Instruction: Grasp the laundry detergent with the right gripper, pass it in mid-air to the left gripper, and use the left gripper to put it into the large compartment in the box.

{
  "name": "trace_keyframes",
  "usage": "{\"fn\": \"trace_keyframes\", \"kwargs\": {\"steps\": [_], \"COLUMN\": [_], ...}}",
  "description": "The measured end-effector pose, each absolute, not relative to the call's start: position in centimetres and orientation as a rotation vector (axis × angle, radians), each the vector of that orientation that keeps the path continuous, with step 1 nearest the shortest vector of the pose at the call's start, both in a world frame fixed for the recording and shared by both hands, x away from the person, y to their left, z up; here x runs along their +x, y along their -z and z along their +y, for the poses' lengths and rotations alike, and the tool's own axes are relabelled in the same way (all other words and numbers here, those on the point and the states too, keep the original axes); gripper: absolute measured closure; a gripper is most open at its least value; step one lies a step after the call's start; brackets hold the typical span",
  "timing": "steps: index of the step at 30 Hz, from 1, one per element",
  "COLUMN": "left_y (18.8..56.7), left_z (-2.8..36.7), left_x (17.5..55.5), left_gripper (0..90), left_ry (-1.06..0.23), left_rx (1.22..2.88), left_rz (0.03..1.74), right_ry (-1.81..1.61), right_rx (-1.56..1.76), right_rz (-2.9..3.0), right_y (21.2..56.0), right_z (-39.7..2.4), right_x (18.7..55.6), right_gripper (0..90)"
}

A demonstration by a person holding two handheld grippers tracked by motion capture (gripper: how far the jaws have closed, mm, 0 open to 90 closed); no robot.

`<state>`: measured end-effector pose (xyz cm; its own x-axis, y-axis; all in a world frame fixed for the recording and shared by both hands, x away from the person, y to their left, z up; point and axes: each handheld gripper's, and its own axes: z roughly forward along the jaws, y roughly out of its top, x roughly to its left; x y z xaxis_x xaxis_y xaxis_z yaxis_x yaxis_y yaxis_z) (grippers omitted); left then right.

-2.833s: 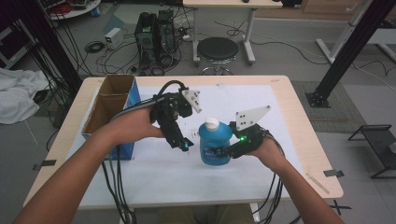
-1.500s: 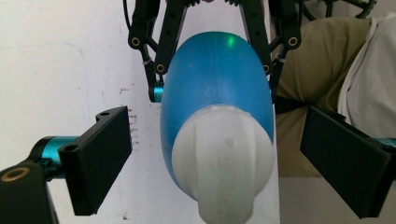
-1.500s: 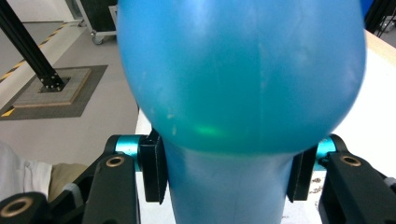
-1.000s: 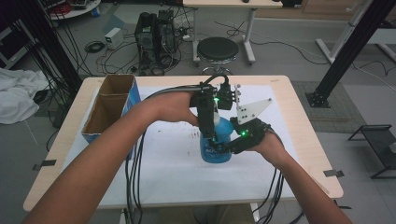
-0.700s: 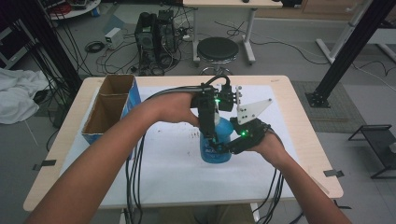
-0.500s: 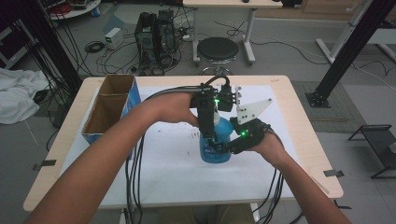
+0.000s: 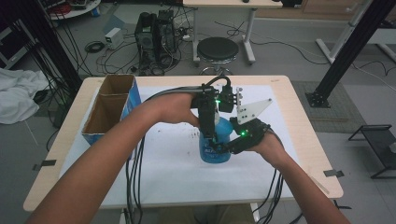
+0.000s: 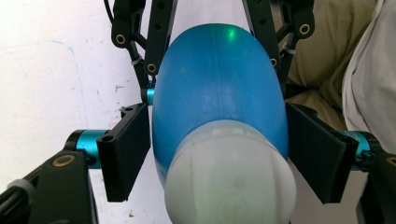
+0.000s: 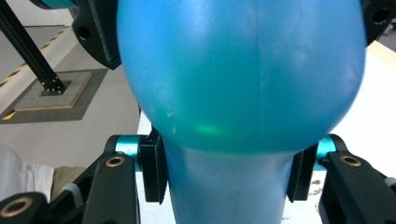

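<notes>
- Your high view is evenly but rather dimly lit, soft in detail, and the white table cover (image 7: 168,163) shows no hard glare.
- Shadows under your forearms are faint and diffuse.
- In your left gripper view the white cap (image 8: 231,182) sits too close and blurs.
- In your right gripper view the blue bottle (image 9: 240,74) is out of focus, with a small green glint on its surface.

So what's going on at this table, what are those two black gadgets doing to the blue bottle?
A person holds a gripper in each hand. The right gripper clamps the blue bottle low on its body as it stands on the white-covered table. The left gripper reaches down from above, its fingers on either side of the bottle's white cap, perhaps to unscrew it.
</notes>
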<state>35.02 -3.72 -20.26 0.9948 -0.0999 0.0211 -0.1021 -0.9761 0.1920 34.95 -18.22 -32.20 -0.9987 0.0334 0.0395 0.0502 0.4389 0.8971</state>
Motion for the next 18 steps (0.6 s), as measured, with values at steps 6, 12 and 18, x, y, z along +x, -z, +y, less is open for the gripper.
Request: {"fn": "trace_keyframes", "kwargs": {"steps": [6, 12, 18], "left_y": [20.29, 20.29, 20.27], "left_z": [-3.80, -3.83, -3.87], "left_x": [34.93, 34.89, 34.79], "left_gripper": [28.2, 32.1, 35.3], "left_ry": [-0.011, -0.022, -0.016], "left_rx": [2.951, 2.947, 2.950], "left_rz": [-0.149, -0.165, -0.168], "right_ry": [1.655, 1.657, 1.651], "right_rx": [-0.061, -0.068, -0.054], "right_rz": [-2.655, -2.656, -2.663], "right_y": [32.24, 32.21, 32.20], "right_z": [-18.15, -18.16, -18.14], "right_x": [35.02, 34.96, 34.93], "right_gripper": [44.1, 44.1, 44.1]}}
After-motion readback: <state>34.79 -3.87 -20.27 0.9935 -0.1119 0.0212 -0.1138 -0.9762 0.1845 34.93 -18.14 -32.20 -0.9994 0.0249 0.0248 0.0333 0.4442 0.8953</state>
